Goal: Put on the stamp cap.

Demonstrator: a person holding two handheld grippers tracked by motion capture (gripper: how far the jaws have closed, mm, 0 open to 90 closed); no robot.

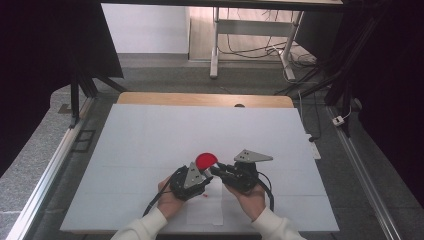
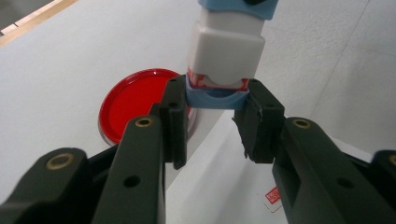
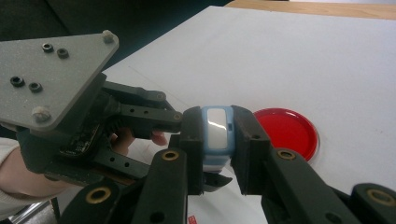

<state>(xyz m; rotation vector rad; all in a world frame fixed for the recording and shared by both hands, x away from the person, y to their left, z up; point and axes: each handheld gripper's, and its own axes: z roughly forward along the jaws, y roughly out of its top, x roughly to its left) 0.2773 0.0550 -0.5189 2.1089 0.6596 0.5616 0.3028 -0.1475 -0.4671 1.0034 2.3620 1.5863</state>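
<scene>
Both grippers hold a small white stamp (image 2: 226, 51) with blue ends just above the table. My left gripper (image 2: 217, 112) is shut on the blue cap (image 2: 215, 99) at one end. My right gripper (image 3: 217, 140) is shut on the other blue-rimmed end (image 3: 216, 126). In the high view the left gripper (image 1: 205, 175) and right gripper (image 1: 216, 170) meet tip to tip, right beside a round red ink dish (image 1: 205, 160). The dish (image 2: 133, 100) lies flat on the table just past the stamp. Each gripper is held by a hand in a white sleeve.
A sheet of paper (image 1: 205, 210) with a small red stamp mark (image 1: 206, 198) lies under the hands near the front edge. The mark (image 2: 273, 196) shows below my left jaws. A white mat (image 1: 150, 135) covers the table; its wooden back edge (image 1: 200, 99) is far off.
</scene>
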